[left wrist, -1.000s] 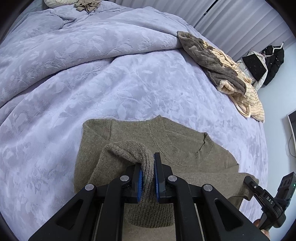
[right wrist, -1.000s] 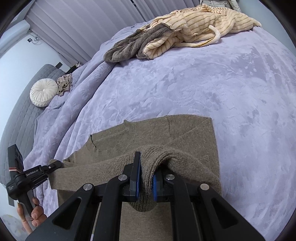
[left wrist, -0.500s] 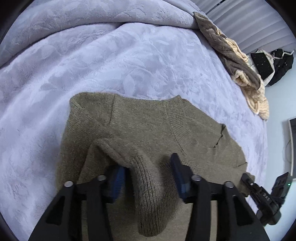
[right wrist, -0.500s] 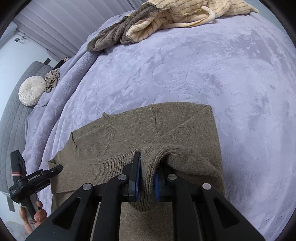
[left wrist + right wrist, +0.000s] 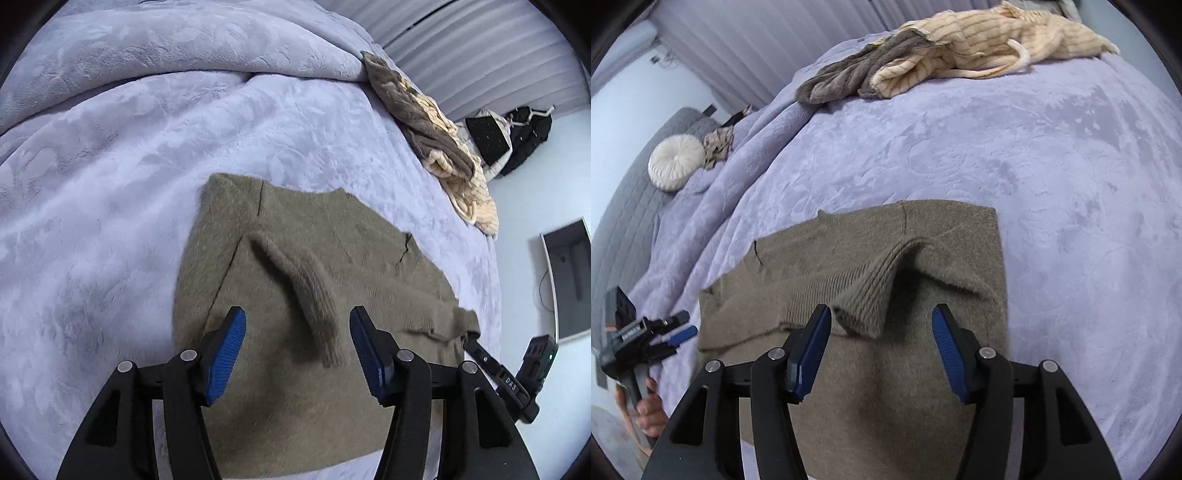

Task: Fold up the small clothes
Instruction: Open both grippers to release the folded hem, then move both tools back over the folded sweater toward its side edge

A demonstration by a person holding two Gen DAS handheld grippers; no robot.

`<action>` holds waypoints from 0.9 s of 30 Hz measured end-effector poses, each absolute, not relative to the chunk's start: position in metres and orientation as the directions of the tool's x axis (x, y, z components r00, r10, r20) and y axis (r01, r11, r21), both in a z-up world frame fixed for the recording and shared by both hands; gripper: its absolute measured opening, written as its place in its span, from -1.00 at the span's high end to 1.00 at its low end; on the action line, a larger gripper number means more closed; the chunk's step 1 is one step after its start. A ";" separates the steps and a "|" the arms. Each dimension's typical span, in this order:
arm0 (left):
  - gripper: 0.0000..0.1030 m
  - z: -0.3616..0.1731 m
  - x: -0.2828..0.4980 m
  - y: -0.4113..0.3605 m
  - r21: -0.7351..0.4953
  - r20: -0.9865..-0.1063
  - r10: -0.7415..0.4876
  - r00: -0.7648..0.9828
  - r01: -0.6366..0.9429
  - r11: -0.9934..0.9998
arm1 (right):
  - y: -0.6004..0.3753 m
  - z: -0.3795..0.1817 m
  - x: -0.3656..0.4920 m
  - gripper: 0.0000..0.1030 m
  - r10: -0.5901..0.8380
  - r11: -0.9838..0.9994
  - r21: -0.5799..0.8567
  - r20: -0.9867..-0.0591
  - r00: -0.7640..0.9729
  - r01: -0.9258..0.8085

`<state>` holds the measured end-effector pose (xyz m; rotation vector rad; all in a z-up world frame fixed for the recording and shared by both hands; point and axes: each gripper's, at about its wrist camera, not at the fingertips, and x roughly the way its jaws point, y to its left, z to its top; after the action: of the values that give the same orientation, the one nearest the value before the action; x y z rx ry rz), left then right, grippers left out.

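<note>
Both grippers stand apart from the cloth: the left gripper is open, the right gripper's jaws are opening, and a raised fold lies loose between each pair of blue pads. That olive-brown knitted sweater lies folded on the lilac plush bedspread. Well beyond it sits a heap of cream striped and grey-brown garments.

Likely a home bedroom: blanket-covered bed, round cushion, curtains
</note>
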<state>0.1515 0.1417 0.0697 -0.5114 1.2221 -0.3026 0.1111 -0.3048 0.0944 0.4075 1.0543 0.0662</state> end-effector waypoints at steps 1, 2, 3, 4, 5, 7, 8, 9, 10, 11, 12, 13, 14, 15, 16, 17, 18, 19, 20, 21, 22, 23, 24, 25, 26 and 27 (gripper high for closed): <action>-0.16 0.068 0.146 0.137 -0.512 -0.819 -0.486 0.304 -0.004 0.859 | -0.298 0.095 0.107 -0.18 0.231 0.944 0.316 -0.839 0.493 0.095; -0.16 0.067 0.142 0.130 -0.491 -0.829 -0.481 0.286 0.041 0.870 | -0.292 0.095 0.103 -0.18 0.223 0.959 0.281 -0.844 0.487 0.048; -0.16 0.065 0.139 0.122 -0.477 -0.835 -0.483 0.262 0.089 0.874 | -0.284 0.094 0.100 -0.18 0.218 0.970 0.244 -0.849 0.481 -0.009; -0.16 0.062 0.138 0.113 -0.480 -0.835 -0.498 0.235 0.132 0.867 | -0.279 0.093 0.098 -0.18 0.218 0.974 0.225 -0.853 0.475 -0.043; -0.16 0.060 0.139 0.103 -0.486 -0.832 -0.511 0.214 0.161 0.859 | -0.273 0.092 0.097 -0.18 0.220 0.975 0.205 -0.857 0.466 -0.085; -0.16 0.058 0.144 0.082 -0.481 -0.833 -0.521 0.188 0.219 0.849 | -0.260 0.088 0.100 -0.18 0.223 0.973 0.169 -0.865 0.449 -0.158; -0.16 0.059 0.148 0.071 -0.472 -0.836 -0.517 0.185 0.238 0.849 | -0.254 0.086 0.103 -0.18 0.222 0.971 0.155 -0.869 0.443 -0.183; -0.16 0.060 0.154 0.060 -0.459 -0.842 -0.508 0.183 0.252 0.852 | -0.249 0.085 0.107 -0.18 0.224 0.968 0.148 -0.871 0.438 -0.202; -0.16 0.061 0.160 0.053 -0.453 -0.844 -0.503 0.184 0.256 0.854 | -0.246 0.083 0.111 -0.18 0.230 0.966 0.151 -0.871 0.434 -0.210; -0.16 0.062 0.166 0.048 -0.450 -0.845 -0.500 0.191 0.255 0.856 | -0.245 0.082 0.118 -0.18 0.235 0.966 0.158 -0.870 0.434 -0.206; -0.16 0.063 0.175 0.045 -0.449 -0.843 -0.497 0.206 0.241 0.861 | -0.246 0.082 0.123 -0.18 0.238 0.966 0.166 -0.866 0.439 -0.196; -0.16 0.063 0.181 0.047 -0.450 -0.842 -0.494 0.218 0.221 0.865 | -0.247 0.083 0.129 -0.18 0.244 0.967 0.180 -0.862 0.445 -0.182; -0.16 0.064 0.189 0.049 -0.455 -0.839 -0.493 0.231 0.197 0.868 | -0.249 0.084 0.135 -0.18 0.251 0.966 0.196 -0.855 0.455 -0.165; -0.16 0.064 0.196 0.053 -0.469 -0.832 -0.498 0.245 0.169 0.867 | -0.254 0.085 0.142 -0.18 0.257 0.966 0.215 -0.847 0.466 -0.143; -0.16 0.064 0.203 0.057 -0.485 -0.824 -0.504 0.259 0.138 0.864 | -0.256 0.087 0.147 -0.18 0.261 0.965 0.230 -0.840 0.476 -0.123; -0.16 0.064 0.209 0.063 -0.496 -0.818 -0.506 0.274 0.111 0.861 | -0.260 0.087 0.153 -0.18 0.266 0.963 0.248 -0.833 0.486 -0.102; -0.16 0.064 0.214 0.068 -0.505 -0.813 -0.506 0.289 0.083 0.859 | -0.265 0.088 0.158 -0.18 0.269 0.961 0.265 -0.826 0.495 -0.080; -0.16 0.063 0.219 0.072 -0.515 -0.808 -0.507 0.301 0.060 0.855 | -0.268 0.089 0.163 -0.18 0.272 0.958 0.279 -0.820 0.503 -0.064; -0.16 0.063 0.223 0.077 -0.523 -0.803 -0.509 0.309 0.042 0.851 | -0.271 0.089 0.168 -0.18 0.275 0.955 0.293 -0.815 0.510 -0.047; -0.16 0.062 0.227 0.082 -0.527 -0.802 -0.506 0.318 0.023 0.849 | -0.274 0.089 0.172 -0.18 0.275 0.952 0.304 -0.812 0.515 -0.029; -0.16 0.062 0.231 0.086 -0.530 -0.801 -0.503 0.325 0.003 0.848 | -0.276 0.089 0.177 -0.18 0.271 0.951 0.308 -0.811 0.518 -0.015; -0.16 0.061 0.234 0.090 -0.536 -0.799 -0.502 0.330 -0.014 0.844 | -0.279 0.088 0.181 -0.18 0.264 0.950 0.311 -0.812 0.521 0.003; -0.16 0.060 0.237 0.093 -0.541 -0.799 -0.501 0.333 -0.033 0.840 | -0.281 0.087 0.184 -0.18 0.255 0.949 0.314 -0.813 0.523 0.025; -0.16 0.060 0.238 0.096 -0.544 -0.798 -0.499 0.338 -0.048 0.838 | -0.284 0.086 0.187 -0.18 0.248 0.948 0.316 -0.815 0.524 0.042; -0.16 0.060 0.238 0.100 -0.545 -0.797 -0.495 0.347 -0.058 0.836 | -0.287 0.085 0.189 -0.18 0.241 0.946 0.318 -0.816 0.525 0.061; -0.16 0.061 0.237 0.102 -0.541 -0.799 -0.489 0.349 -0.064 0.839 | -0.290 0.084 0.189 -0.18 0.236 0.942 0.325 -0.815 0.529 0.082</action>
<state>0.2365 0.1017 0.0607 -0.5380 1.1959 -0.2932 0.1891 -0.2897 0.0845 0.3446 1.0150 0.0941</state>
